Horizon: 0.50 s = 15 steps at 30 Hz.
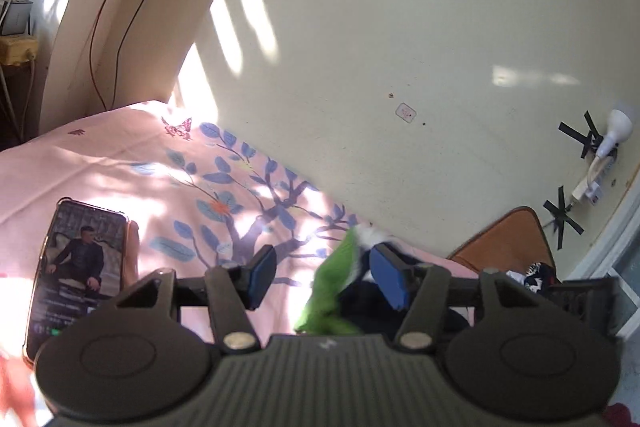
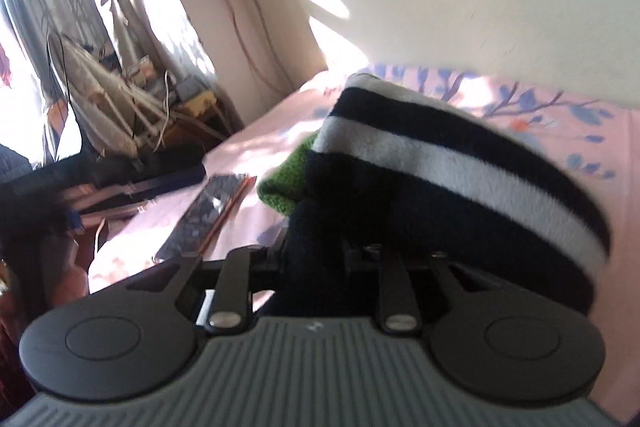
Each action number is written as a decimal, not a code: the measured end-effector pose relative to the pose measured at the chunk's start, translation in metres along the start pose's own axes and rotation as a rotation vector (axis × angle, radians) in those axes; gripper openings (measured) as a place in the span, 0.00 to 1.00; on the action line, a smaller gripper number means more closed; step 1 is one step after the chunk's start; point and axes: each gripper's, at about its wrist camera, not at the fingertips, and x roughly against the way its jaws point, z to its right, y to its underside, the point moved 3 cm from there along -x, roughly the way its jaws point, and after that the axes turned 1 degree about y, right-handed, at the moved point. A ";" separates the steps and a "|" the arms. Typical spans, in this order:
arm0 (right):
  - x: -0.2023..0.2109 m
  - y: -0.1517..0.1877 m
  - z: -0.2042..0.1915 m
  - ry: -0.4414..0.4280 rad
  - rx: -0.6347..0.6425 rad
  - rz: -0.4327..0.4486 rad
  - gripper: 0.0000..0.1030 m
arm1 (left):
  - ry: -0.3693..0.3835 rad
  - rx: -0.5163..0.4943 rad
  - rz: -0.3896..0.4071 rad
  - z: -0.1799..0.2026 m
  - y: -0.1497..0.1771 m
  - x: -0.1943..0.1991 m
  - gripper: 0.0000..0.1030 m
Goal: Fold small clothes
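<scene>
A small knitted garment (image 2: 420, 155), black with white stripes and a green end (image 2: 286, 183), hangs in front of my right gripper (image 2: 316, 255) above the pink floral bedsheet (image 2: 560, 131). Its dark cloth runs down between the right gripper's fingers and hides their tips; the jaws look shut on it. In the left wrist view the same garment's green end (image 1: 332, 287) lies between the blue pads of my left gripper (image 1: 324, 277). It rests against the right pad (image 1: 388, 279). The left pad (image 1: 262, 275) stands well apart from it, so this gripper is open.
A phone (image 1: 80, 267) with a lit screen lies on the bedsheet (image 1: 160, 167) at the left, also in the right wrist view as a phone (image 2: 204, 215). A brown cushion (image 1: 508, 243) sits by the wall. Cluttered furniture (image 2: 120, 107) stands beyond the bed's far end.
</scene>
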 end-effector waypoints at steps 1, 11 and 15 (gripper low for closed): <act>0.002 0.002 -0.002 -0.014 0.003 0.029 0.30 | -0.003 0.000 -0.012 0.000 -0.002 -0.005 0.56; 0.138 0.026 0.047 0.060 -0.174 0.282 0.64 | -0.055 -0.087 -0.182 0.025 0.028 -0.077 0.95; 0.128 0.050 0.084 0.071 -0.375 0.245 0.65 | -0.053 -0.028 -0.291 0.010 0.048 -0.088 0.95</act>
